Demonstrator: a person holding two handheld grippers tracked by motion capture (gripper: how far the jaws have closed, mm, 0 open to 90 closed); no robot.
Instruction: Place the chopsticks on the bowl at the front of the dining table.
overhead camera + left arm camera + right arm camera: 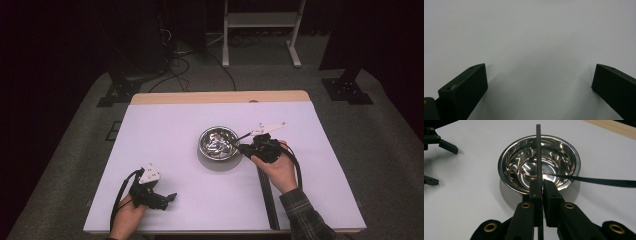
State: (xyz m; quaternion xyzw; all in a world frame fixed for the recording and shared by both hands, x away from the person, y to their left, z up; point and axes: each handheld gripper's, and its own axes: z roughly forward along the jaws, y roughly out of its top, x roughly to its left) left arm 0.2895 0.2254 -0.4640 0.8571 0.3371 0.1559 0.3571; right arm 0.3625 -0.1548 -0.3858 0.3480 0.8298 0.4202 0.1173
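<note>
High view is showing one steel bowl [219, 143] sitting near the middle of the white table [165, 135], somewhat nearer the far edge, and two grippers, one in each of the person's hands. The right gripper [244, 147] is hanging just beside the bowl's right rim, and a thin black strip [243, 135] is reaching from it over that rim. A second long black strip [267, 196] is lying flat on the table, running from the right hand toward the near edge. The left gripper [169, 198] is resting close to the near edge, toward the near left corner, well apart from the bowl.

Right gripper view is giving what the high view is not: the jaws are pressing together on the thin strip [538, 157], which is standing on edge and crossing above the bowl [509, 157], while its other end [596, 180] is trailing off to the right. The bowl's inside is holding only reflections.

Left gripper view is showing the left gripper [539, 82] with its jaws standing wide apart, nothing between them, over bare white tabletop [531, 35].

Broad open surface is lying along the table's left edge, far edge and right edge.
</note>
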